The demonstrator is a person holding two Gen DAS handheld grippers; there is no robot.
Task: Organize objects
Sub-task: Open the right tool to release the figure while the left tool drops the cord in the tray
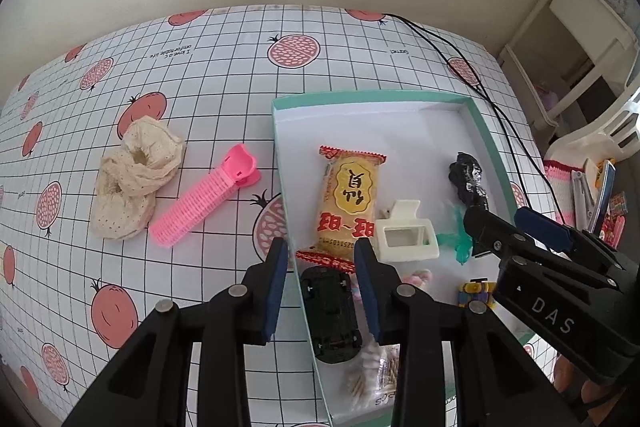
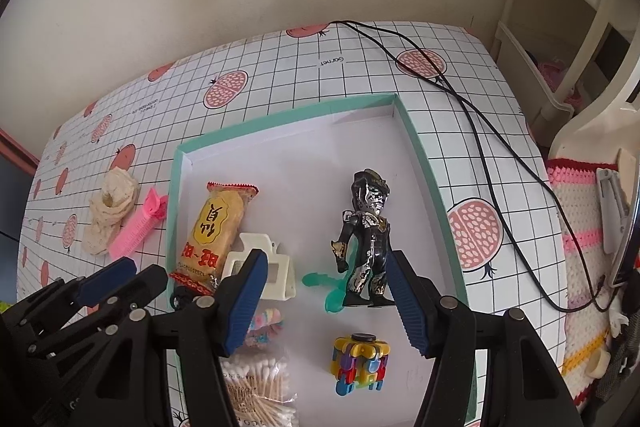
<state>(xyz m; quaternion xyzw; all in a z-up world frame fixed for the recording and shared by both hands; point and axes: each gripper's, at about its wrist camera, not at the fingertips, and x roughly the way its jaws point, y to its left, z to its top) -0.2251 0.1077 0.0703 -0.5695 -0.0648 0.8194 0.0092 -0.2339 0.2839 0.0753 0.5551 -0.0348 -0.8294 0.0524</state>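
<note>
1. Left wrist view: left gripper (image 1: 322, 291) parted moderately, empty, poised over small black toy car (image 1: 331, 313) lying inside shallow teal-rimmed white box (image 1: 486, 131).
2. Right wrist view: right gripper (image 2: 326, 301) spread wide, empty, flanking legs of black-and-silver plastic figurine (image 2: 366, 239) lying in same box.
3. Outside box on tablecloth: pink plastic hair clip (image 1: 204, 201), cream fabric scrunchie (image 1: 134, 183).

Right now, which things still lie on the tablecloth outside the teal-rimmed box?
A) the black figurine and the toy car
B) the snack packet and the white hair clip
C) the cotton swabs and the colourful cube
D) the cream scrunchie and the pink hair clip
D: the cream scrunchie and pink hair clip lie on the tablecloth left of the box; every other listed item is inside it.
</note>
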